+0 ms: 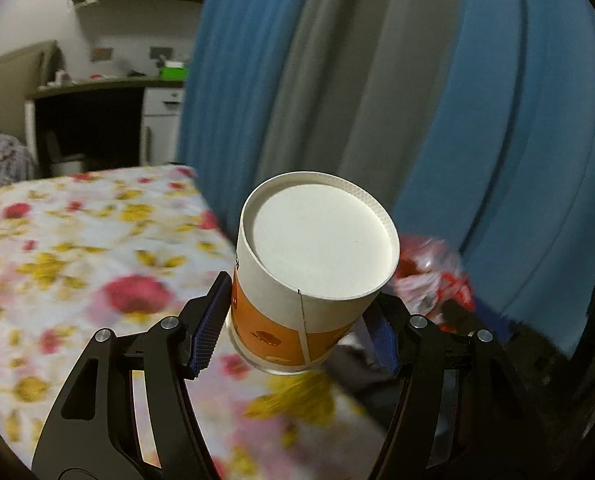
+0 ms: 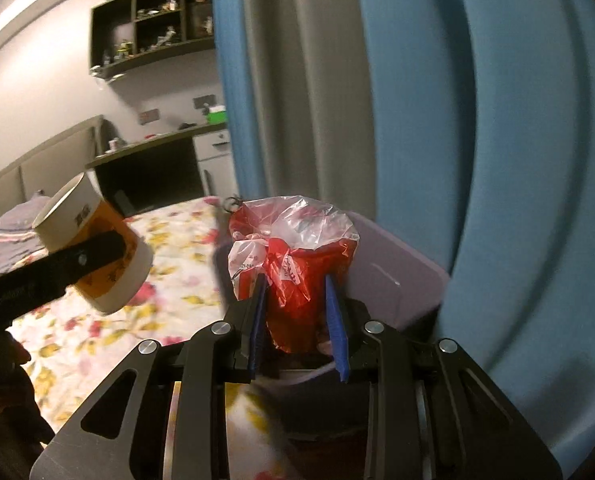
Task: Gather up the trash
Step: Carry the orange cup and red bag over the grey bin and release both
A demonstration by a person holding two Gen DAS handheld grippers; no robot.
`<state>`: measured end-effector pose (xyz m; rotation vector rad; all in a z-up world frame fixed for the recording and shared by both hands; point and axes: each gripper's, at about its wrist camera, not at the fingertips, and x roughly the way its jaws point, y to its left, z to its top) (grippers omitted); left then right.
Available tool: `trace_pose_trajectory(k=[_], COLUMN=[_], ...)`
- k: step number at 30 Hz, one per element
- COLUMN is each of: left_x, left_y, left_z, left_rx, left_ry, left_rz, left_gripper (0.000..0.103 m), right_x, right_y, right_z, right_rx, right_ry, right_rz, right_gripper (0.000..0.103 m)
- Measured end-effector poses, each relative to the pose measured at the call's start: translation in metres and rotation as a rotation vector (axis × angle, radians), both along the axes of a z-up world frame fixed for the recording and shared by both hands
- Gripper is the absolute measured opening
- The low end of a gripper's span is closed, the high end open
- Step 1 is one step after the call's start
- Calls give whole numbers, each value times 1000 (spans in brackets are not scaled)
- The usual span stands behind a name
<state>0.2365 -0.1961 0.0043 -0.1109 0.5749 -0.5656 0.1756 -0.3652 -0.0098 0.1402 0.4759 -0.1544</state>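
Both pieces of trash are in the air, being carried. Left hand-held gripper (image 1: 301,320) is clamped on the paper cup (image 1: 317,248), pads on the orange band near the rim end. Right hand-held gripper (image 2: 297,320) is clamped on the crumpled red and clear plastic bag (image 2: 293,256), pads squeezing its lower part.

Doing it well, my read: keep both grips constant, move level and don't roll the wrists. The cup is pinched on a thin wall, so more squeeze would likely crush it and less would drop it. The bag is soft and could slide out.

Cup: long axis runs along the gripper line, white base facing forward and up toward 12 o'clock in the left wrist view, open mouth back toward the camera. In the right wrist view the cup sits at 9 o'clock, tilted, base up-left.

Bag: bunched roughly upright, knotted top toward 12 o'clock, no clear long axis.

Below is the floral bed sheet (image 1: 77,260); blue and grey curtains (image 1: 377,80) lie ahead. No bin visible.
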Motion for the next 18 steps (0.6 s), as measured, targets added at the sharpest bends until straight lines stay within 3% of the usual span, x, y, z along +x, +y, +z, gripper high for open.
trace_pose_trajectory(k=[8,18], left_x=[33,67], left_y=[-59,-81], left_z=[-15,-38], left_rx=[-39,-66], left_ry=[34,122], left_rz=[-95,-142], left_gripper=[63,64], right_x=[16,34], right_y=[-17,-19], right_z=[-16,-31], right_rx=[6,14], right_ry=[36,84], right_rz=[-22,-17], right_gripper=[30,33])
